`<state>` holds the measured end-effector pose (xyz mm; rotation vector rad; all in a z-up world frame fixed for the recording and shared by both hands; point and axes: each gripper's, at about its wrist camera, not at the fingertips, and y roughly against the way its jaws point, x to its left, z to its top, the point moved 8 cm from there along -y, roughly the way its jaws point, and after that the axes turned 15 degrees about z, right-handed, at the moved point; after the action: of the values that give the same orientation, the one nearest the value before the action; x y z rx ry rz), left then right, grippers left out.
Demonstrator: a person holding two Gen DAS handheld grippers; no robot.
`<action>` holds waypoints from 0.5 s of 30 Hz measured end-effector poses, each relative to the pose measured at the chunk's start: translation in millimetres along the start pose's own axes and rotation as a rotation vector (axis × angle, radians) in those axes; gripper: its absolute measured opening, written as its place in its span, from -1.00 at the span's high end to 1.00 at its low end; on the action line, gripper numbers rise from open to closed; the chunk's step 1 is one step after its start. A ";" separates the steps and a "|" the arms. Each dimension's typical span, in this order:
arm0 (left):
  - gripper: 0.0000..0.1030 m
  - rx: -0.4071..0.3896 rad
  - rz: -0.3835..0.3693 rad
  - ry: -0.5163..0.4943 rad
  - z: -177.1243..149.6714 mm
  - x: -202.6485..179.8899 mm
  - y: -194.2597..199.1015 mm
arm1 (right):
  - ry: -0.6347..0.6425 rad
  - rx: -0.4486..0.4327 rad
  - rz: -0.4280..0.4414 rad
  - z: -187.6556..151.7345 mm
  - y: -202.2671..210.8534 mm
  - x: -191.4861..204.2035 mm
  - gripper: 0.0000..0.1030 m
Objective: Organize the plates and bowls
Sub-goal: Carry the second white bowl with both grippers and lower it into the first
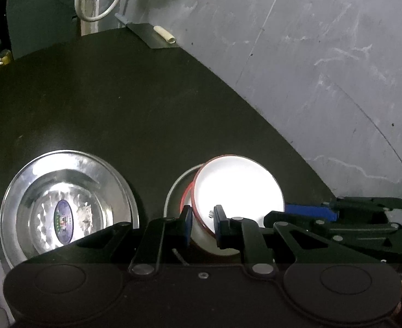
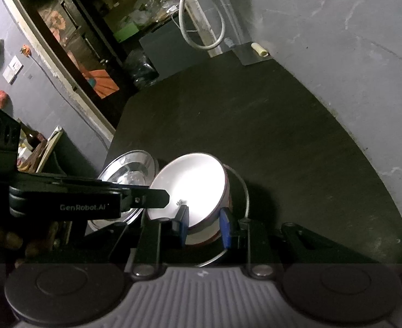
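Left gripper clamps the near-left rim of a white bowl, one pad outside the red-edged wall and one inside, jaws narrow on it. From the other wrist, the right gripper pinches the same bowl at its near-right rim, jaws likewise narrow with the wall between the blue pads. The bowl is tilted, its open face turned up and away from both cameras, and it sits partly over a second, paler bowl whose rim shows behind and beneath it. Whether the two bowls touch cannot be told. To the left, just beside them on the dark table, lies a steel plate, flat and face up, nearer the left hand than the right. The bowl lies directly ahead of both grippers, held on opposite sides of its near edge, so seating it squarely in the lower bowl would likely call for both hands to level it together. A grey wall bounds the table on the right.
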<state>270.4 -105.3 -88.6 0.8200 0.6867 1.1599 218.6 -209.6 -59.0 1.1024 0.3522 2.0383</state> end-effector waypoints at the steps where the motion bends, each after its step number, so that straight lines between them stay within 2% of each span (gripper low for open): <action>1: 0.66 0.003 0.002 0.000 -0.5 0.5 -0.6 | 0.002 0.003 0.002 -0.2 -0.6 0.6 0.46; 15: 0.66 0.042 0.011 -0.010 -8.9 3.6 -6.9 | 0.001 0.060 0.007 -2.6 -8.6 -1.9 0.46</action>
<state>267.6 -101.3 -99.4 0.8650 0.7012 1.1542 221.5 -205.1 -66.5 1.1398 0.4130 2.0460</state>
